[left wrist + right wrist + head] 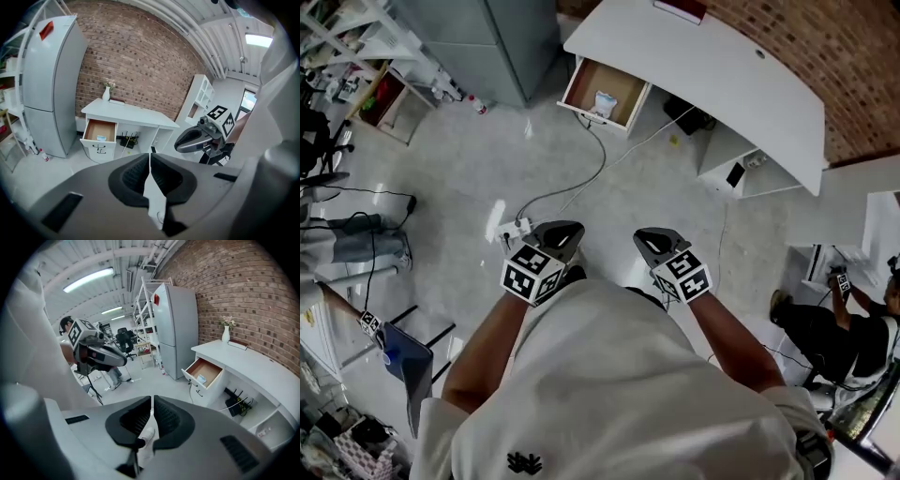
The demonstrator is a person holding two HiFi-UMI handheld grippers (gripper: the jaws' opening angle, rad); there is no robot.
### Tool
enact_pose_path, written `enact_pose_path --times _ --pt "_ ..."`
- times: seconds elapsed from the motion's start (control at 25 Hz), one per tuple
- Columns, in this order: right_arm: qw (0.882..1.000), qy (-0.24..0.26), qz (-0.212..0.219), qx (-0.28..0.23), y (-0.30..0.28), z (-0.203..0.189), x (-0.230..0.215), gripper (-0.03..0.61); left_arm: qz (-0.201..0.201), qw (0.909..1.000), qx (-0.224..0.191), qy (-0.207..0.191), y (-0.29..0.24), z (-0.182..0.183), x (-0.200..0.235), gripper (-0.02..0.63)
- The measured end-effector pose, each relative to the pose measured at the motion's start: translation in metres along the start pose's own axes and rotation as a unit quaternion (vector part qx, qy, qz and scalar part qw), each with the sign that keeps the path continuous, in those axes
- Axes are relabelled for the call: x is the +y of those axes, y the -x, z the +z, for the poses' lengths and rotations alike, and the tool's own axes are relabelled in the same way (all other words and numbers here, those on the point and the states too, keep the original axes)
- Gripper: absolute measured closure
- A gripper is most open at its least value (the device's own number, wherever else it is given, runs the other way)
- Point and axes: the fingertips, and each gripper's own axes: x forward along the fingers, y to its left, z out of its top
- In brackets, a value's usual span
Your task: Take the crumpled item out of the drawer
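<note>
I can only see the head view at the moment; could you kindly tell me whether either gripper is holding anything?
Observer: The left gripper is not. Its own view shows the jaws shut with nothing between them.
Operator: Thank you. And the other one?
Observer: The right gripper is also shut and empty, going by the right gripper view.
Operator: Is there anything on the desk beyond the top edge of my picture?
Observer: Yes, a white vase with flowers stands on the desk by the brick wall, at the end above the open drawer.
</note>
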Motion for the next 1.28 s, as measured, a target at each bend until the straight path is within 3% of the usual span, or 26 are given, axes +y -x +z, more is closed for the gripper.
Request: enact_pose_path --times 0.2,0.48,0.88,1.08,1.28 --pt "1.000 0.020 -0.014 0.011 -0.072 0.062 -0.017 0.506 -0.005 0.9999 0.008 -0.008 0.018 0.007 0.084 0.586" --pt "0.997 0.061 -0.006 0.045 -0.143 0.106 -0.069 0.506 0.030 0.9984 -0.005 0.048 0.019 0.016 0.166 0.584" --pt "0.988 0.120 -0.006 0.094 -0.276 0.154 -0.264 0.506 0.108 0.9880 0.002 0.111 -0.037 0.087 0.266 0.584" --pt "0.980 0.149 -0.007 0.128 -0.358 0.158 -0.362 0.505 0.129 0.9822 0.016 0.136 -0.085 0.117 0.310 0.584" --pt "0.972 0.173 -0.002 0.161 -0.437 0.147 -0.426 0.494 0.140 0.9769 0.025 0.159 -0.124 0.133 0.348 0.584"
